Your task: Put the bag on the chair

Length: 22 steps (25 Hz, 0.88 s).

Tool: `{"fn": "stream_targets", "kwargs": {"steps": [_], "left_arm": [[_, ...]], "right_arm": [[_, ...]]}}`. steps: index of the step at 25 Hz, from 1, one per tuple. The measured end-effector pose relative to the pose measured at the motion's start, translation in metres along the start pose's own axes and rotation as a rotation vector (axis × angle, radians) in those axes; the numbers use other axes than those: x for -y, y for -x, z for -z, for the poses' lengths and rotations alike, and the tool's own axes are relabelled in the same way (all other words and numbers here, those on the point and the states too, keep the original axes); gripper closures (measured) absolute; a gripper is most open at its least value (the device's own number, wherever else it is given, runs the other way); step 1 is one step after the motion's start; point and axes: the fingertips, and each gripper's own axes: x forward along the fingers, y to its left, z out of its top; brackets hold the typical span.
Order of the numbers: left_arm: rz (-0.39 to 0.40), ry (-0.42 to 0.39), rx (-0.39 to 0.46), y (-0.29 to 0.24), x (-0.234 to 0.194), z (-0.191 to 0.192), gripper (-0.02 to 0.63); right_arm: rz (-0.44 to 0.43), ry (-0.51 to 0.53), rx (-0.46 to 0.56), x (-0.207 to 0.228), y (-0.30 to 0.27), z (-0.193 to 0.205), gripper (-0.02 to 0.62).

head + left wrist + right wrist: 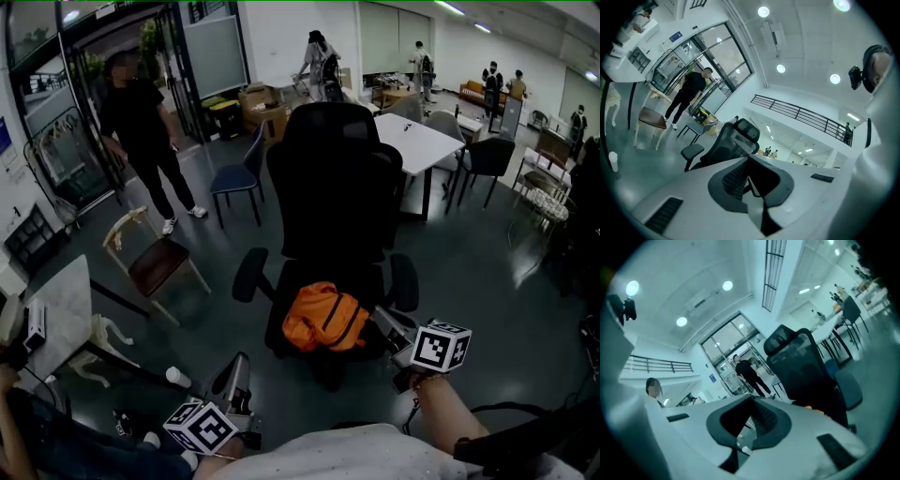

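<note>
An orange bag [323,319] lies on the seat of a black office chair [333,178] in the head view. My right gripper [389,328] hovers just right of the bag, at the seat's front corner, with nothing in it. In the right gripper view the jaws [751,398] meet at their tips, and a sliver of the orange bag [808,405] shows beyond them below the chair [806,366]. My left gripper [234,375] is lower left, apart from the chair. Its jaws [749,158] also meet at the tip, pointing level toward the chair [736,140].
A person in black [141,122] stands at the back left near glass doors. A wooden chair with a brown seat [155,262], a blue chair [239,178] and a white table [417,141] surround the office chair. A paper cup [178,377] stands on the floor.
</note>
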Motion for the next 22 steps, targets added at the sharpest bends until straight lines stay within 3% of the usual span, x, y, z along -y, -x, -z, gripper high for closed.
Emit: {"fn": "stream_targets", "kwargs": {"steps": [4, 10, 22], "left_arm": [[-0.040, -0.015, 0.055, -0.013, 0.024, 0.002, 0.608], [-0.092, 0.010, 0.131, -0.028, 0.058, 0.031, 0.609], [-0.144, 0.047, 0.124, -0.025, 0.112, 0.097, 0.609]], "right_arm": [[-0.062, 0.223, -0.034, -0.023, 0.009, -0.041, 0.597], [-0.115, 0.382, -0.074, -0.013, 0.039, -0.069, 0.597], [-0.116, 0.459, -0.173, 0.025, 0.101, -0.054, 0.597]]}}
